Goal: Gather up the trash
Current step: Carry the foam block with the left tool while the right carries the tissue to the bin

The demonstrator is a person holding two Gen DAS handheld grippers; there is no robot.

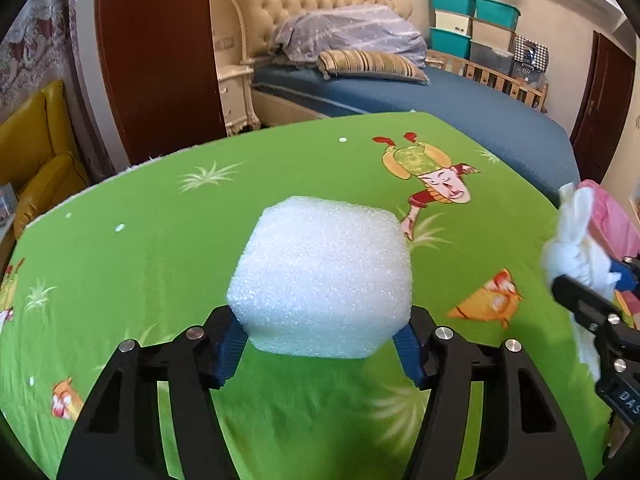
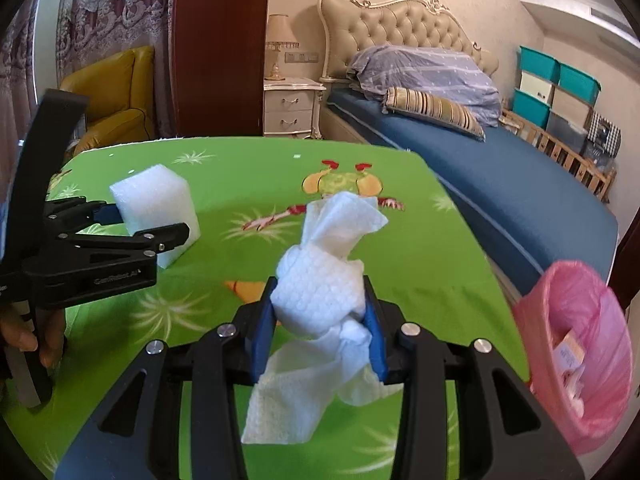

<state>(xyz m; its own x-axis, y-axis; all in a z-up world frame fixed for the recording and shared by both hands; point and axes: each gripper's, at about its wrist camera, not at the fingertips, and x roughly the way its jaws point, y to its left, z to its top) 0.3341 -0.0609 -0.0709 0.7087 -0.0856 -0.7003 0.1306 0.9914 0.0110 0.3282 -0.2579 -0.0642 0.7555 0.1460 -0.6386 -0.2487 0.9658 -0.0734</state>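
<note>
Over the green table [image 1: 168, 248], the left claw [image 1: 320, 344] grips a foam block [image 1: 324, 276]; the right claw [image 2: 320, 320] pinches a tissue [image 2: 320, 288] near the right edge, beside the pink bin [image 2: 576, 344].

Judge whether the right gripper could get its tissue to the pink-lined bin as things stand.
Probably yes: the right gripper, shut on the tissue, has the bin just to its right, mouth open, nothing between.
</note>
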